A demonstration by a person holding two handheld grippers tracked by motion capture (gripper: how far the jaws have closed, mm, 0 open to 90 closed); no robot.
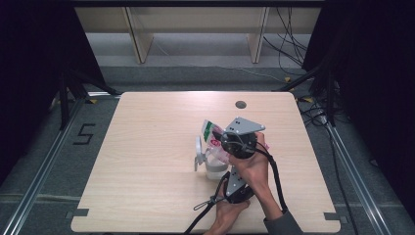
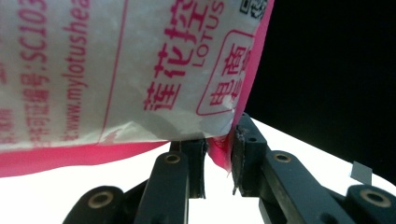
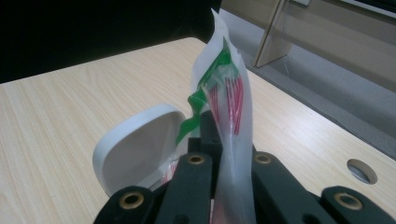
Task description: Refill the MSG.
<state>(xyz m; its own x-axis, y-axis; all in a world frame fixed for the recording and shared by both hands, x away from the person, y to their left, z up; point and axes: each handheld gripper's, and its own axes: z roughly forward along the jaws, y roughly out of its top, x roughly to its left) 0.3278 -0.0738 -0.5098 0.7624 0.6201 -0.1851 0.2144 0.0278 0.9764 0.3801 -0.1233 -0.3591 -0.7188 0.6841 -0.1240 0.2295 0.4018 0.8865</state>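
Wooden table [image 1: 147, 161], packet [image 1: 211, 131] half hidden behind right tongs [image 1: 226, 139].

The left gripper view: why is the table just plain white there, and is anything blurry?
In the left gripper view the table is overexposed to white, and the close packet print looks slightly soft; in the right gripper view the wood grain shows normally.

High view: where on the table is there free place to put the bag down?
The table is bare left of the white container to the left edge, and along the far edge beside the round hole. It is crowded around the bag, where both tools meet.
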